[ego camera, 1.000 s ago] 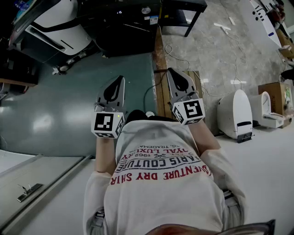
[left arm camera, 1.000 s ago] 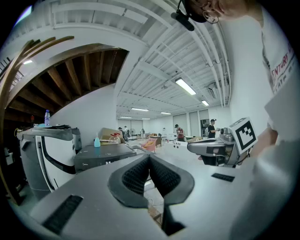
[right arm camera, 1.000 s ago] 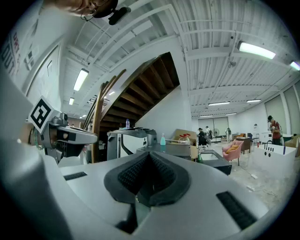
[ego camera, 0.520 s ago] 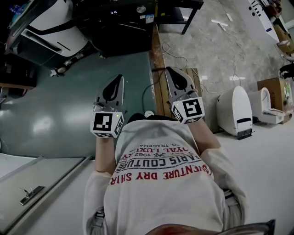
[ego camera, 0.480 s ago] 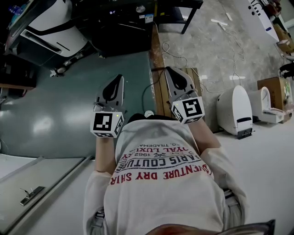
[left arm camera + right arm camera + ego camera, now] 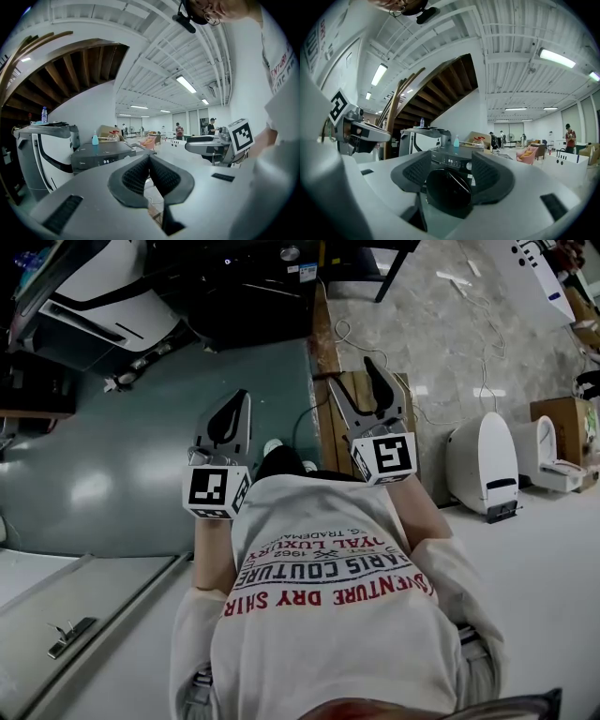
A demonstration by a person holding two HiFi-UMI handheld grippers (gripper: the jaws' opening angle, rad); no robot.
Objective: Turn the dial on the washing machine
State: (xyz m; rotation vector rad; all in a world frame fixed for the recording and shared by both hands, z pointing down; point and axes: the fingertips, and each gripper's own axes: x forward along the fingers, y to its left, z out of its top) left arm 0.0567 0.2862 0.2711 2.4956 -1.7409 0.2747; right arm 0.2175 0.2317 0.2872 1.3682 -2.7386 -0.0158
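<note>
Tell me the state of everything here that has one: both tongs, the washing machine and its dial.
left tongs, shut, empty.
right tongs, open, have just been opening, nothing held between them.
washing machine, door closed, display lit.
dial, untouched, both tongs well short of it.

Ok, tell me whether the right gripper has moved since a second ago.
Yes: the right gripper edged forward, now reaching past the wooden pallet's far edge; its jaws just opened, empty.

green floor (image 6: 112,474), white ceiling (image 6: 511,37), wooden beams (image 6: 440,89)
</note>
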